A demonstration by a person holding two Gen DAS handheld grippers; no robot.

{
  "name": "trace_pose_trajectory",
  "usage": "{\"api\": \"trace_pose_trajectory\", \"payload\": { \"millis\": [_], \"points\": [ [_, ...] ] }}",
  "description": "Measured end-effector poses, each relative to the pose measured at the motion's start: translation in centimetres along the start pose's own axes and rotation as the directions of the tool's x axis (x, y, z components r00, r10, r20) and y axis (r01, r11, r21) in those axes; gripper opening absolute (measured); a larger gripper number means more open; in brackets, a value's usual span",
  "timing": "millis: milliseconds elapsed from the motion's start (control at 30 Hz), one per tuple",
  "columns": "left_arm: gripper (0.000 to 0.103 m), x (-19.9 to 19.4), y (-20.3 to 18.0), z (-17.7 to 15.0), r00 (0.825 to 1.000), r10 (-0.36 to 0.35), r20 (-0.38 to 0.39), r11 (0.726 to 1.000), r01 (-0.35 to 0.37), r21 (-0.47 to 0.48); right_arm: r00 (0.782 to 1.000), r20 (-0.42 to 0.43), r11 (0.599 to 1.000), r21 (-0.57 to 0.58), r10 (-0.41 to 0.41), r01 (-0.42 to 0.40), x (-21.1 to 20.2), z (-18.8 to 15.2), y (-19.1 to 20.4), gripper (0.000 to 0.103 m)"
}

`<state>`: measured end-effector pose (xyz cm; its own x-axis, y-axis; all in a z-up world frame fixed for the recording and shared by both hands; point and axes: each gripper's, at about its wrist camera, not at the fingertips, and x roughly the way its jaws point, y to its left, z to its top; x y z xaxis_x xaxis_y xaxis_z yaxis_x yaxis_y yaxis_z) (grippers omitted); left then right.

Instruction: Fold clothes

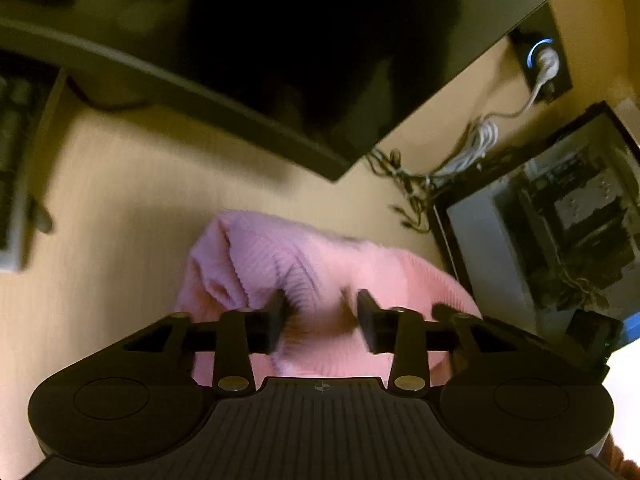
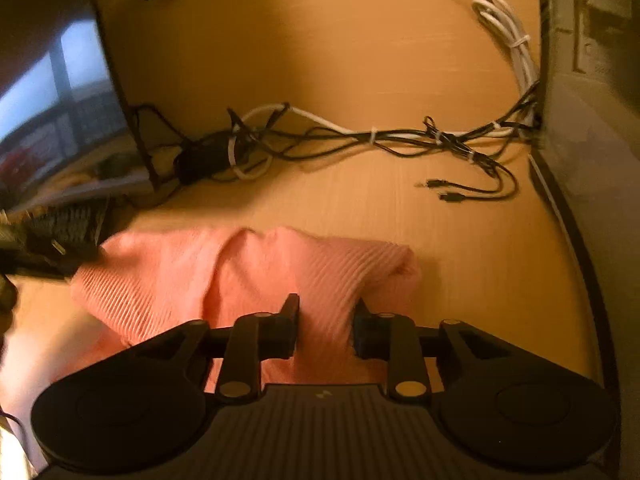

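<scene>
A pink ribbed knit sweater (image 1: 256, 256) lies bunched on the light wooden desk (image 1: 132, 184). My left gripper (image 1: 322, 312) is down on it, its jaws drawn partway in with a thick bunch of the knit pinched between them. In the right wrist view the same sweater (image 2: 160, 272) spreads to the left. My right gripper (image 2: 325, 320) is likewise shut on a ridge of the fabric that runs between its fingers and under the tool. The sweater's near part is hidden below both grippers.
A dark monitor (image 1: 280, 60) overhangs the desk at the back, with a keyboard (image 1: 12, 160) at far left. A computer case (image 1: 560, 216) stands to the right. Tangled black and white cables (image 2: 360, 140) lie beyond the sweater, beside a dark adapter (image 2: 200, 160).
</scene>
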<state>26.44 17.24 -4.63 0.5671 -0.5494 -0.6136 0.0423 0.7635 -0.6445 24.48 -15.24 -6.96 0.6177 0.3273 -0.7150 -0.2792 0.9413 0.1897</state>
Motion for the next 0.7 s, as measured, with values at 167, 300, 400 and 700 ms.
{"api": "trace_pose_trajectory", "payload": {
  "millis": [167,300,400,700],
  "points": [
    [0.1,-2.7,0.2,-2.7,0.996,0.055,0.069,0.997,-0.059,0.048,1.0,-0.025,1.0,0.014,-0.012,0.012,-0.7,-3.5,-0.2,0.095],
    [0.103,-0.7,-0.9,-4.2,0.994,0.062,0.093,0.998,-0.064,0.023,0.999,-0.045,0.994,0.11,0.004,0.001,0.4,-4.8,-0.5,0.103],
    [0.103,1.6,-2.0,-5.1,0.992,0.097,0.077,0.994,-0.1,0.033,0.999,-0.037,0.99,0.14,-0.014,0.019,0.7,-4.7,-0.4,0.103],
    [0.103,3.5,-1.4,-6.5,0.99,0.136,0.042,0.99,-0.137,0.02,0.997,0.074,0.994,0.102,-0.035,0.027,-1.4,-3.8,0.4,0.103]
  ]
}}
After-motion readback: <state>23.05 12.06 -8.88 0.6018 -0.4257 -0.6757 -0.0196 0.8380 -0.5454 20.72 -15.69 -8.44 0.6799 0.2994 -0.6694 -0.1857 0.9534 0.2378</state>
